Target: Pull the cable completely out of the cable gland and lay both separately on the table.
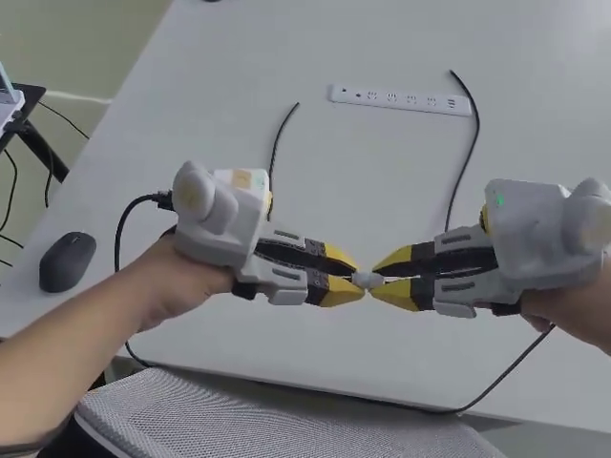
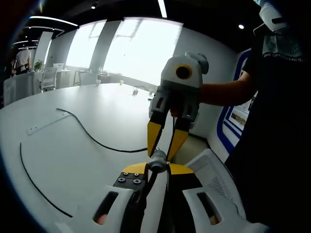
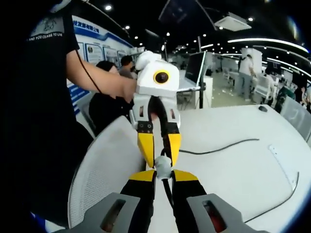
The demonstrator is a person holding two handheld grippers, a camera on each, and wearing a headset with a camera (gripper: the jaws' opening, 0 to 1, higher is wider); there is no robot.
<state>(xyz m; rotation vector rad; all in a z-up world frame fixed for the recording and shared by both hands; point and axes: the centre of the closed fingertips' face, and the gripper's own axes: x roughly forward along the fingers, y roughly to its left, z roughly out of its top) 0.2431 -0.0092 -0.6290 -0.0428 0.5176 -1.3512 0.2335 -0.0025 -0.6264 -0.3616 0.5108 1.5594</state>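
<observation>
Power strip (image 1: 401, 99) and mouse (image 1: 67, 260) sat on worktop (image 1: 286, 57), well clear. Left hand-held gripper (image 1: 355, 281) and right hand-held gripper (image 1: 380, 280) met tip-to-tip above near edge, both pinched on cable gland (image 1: 367, 281); cable (image 3: 168, 187) still through it.

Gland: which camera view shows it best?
The right gripper view: the gland is large and central, pinched by the left gripper, with the cable running back into the right gripper. The left gripper view shows it as a grey knob at its own tips. The head view shows a tiny pale speck between both grippers.
</observation>
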